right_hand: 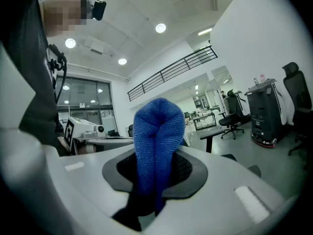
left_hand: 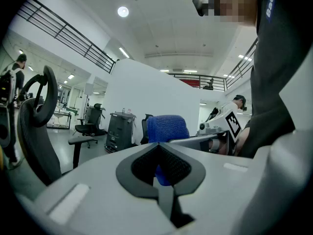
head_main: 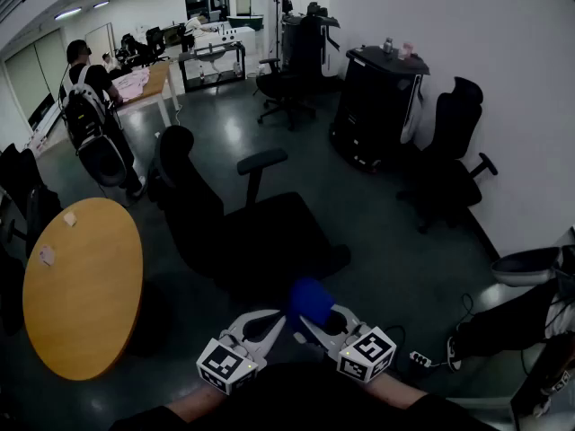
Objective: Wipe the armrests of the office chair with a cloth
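Note:
A blue cloth is bunched up between my two grippers, low in the head view and close to my body. My right gripper is shut on it, and the cloth stands up from the jaws in a thick fold. My left gripper is shut too, with a small bit of blue pinched between its pads; the rest of the cloth shows just beyond. The black office chair stands ahead of me, its far armrest raised on a post. Neither gripper touches the chair.
A round wooden table is at the left. A second black chair and a black cabinet stand by the right wall. A person with a backpack stands at the far left. A power strip lies on the floor.

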